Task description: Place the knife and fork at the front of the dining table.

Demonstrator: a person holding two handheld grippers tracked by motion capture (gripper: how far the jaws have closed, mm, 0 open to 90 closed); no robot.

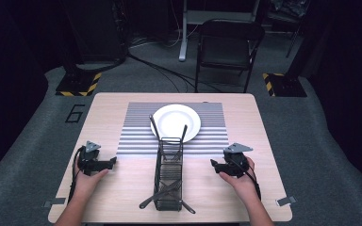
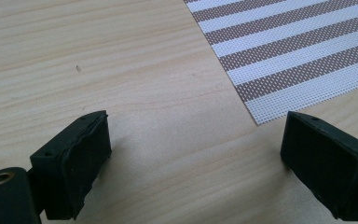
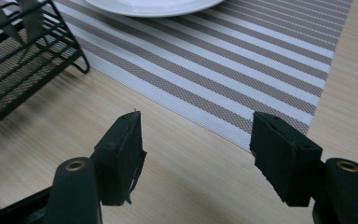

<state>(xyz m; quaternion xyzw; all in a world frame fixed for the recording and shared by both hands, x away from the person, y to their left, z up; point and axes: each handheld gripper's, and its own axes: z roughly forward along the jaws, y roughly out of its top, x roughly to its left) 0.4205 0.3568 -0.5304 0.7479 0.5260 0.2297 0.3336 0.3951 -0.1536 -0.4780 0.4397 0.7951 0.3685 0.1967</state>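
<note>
White plate (image 3: 151,5) edges the right gripper view — left's shows bare table (image 2: 121,70).

One plate (image 1: 176,122), one striped mat (image 1: 136,136), one wire caddy (image 1: 168,178), four utensils in it, two grippers, one chair (image 1: 228,47).

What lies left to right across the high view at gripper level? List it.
Left gripper → wire rack → right gripper
</note>
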